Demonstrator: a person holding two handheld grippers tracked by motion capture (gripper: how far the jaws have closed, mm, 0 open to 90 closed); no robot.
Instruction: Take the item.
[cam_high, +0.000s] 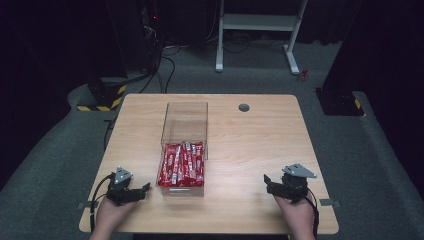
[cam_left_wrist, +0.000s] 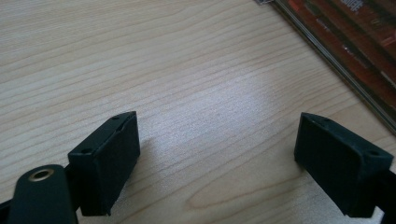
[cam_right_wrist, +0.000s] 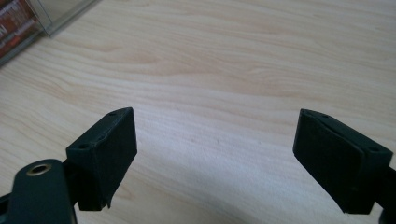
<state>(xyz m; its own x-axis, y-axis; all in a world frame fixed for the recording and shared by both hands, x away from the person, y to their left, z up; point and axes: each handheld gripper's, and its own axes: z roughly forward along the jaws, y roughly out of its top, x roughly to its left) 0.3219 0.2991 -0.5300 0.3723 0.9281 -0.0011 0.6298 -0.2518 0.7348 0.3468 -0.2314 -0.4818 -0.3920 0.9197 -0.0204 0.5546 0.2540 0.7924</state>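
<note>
Two tongs waiting either side of a clear box (cam_high: 183, 150) of red packets (cam_high: 182, 165).
Left tongs (cam_high: 142, 190) and right tongs (cam_high: 268, 181) are resting released on the tabletop (cam_high: 250, 145), likely poised to reach inward.

Grey carpet floor (cam_high: 260, 80), white desk frame (cam_high: 257, 22) behind.

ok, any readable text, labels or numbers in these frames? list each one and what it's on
None can be read.
Red packets in the clear box: white print on the wrappers, too small and blurred to read in the high view.
The same packets at the edge of the left gripper view and the right gripper view: pale lettering, out of focus, unreadable.
Left gripper, right gripper, table: no markings visible.
</note>
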